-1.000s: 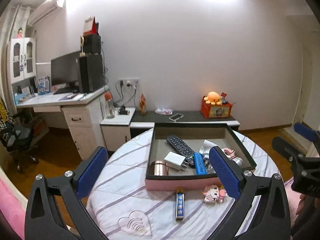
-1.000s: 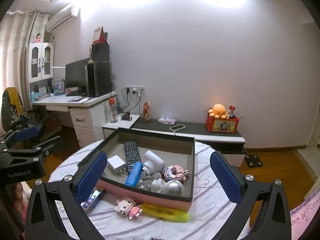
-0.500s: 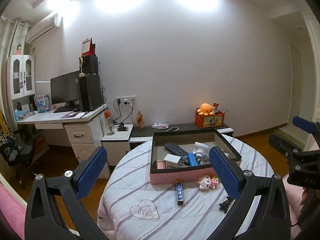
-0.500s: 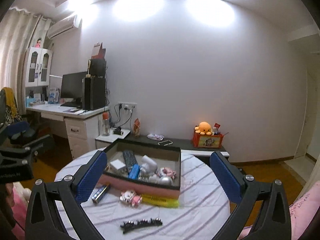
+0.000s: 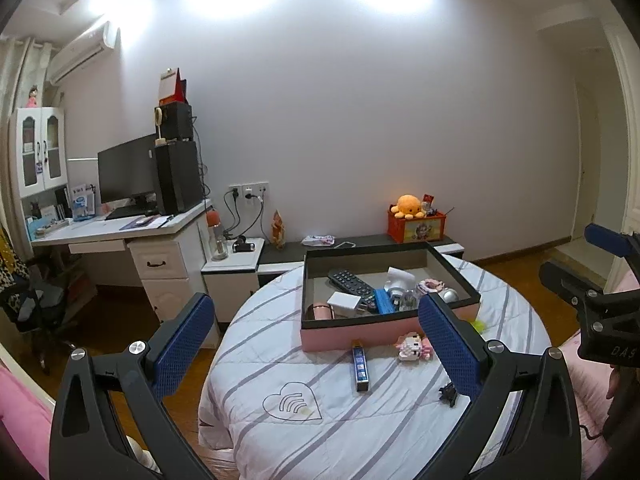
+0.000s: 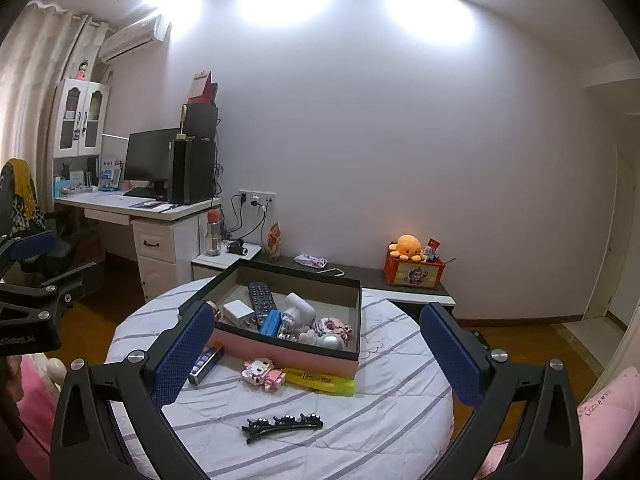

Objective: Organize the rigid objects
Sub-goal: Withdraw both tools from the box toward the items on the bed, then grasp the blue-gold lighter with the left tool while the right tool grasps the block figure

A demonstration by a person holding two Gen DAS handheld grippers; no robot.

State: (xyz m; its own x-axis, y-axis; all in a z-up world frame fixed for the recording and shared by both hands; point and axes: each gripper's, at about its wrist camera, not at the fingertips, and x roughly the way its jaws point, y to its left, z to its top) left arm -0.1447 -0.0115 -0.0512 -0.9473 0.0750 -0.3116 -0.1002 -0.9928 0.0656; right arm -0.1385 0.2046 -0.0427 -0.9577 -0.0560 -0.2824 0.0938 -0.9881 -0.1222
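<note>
White walls frame a round table (image 5: 280,344) under a white cloth with grey stripes; since a second ago both cameras have drawn back from it, so more of the table shows. A pink tray with a black rim (image 6: 296,354) sits toward the far side, holding a black remote (image 6: 262,295), a white charger (image 6: 238,311) and a blue bar (image 6: 271,322). Just near of it lie a yellow highlighter (image 6: 322,380), a pink-and-white block figure (image 6: 262,372) and a dark blue stick (image 5: 361,365). Nearest lies a black hair clip (image 6: 282,424). The left gripper (image 5: 320,344) and right gripper (image 6: 316,356) are both spread wide, holding nothing.
</note>
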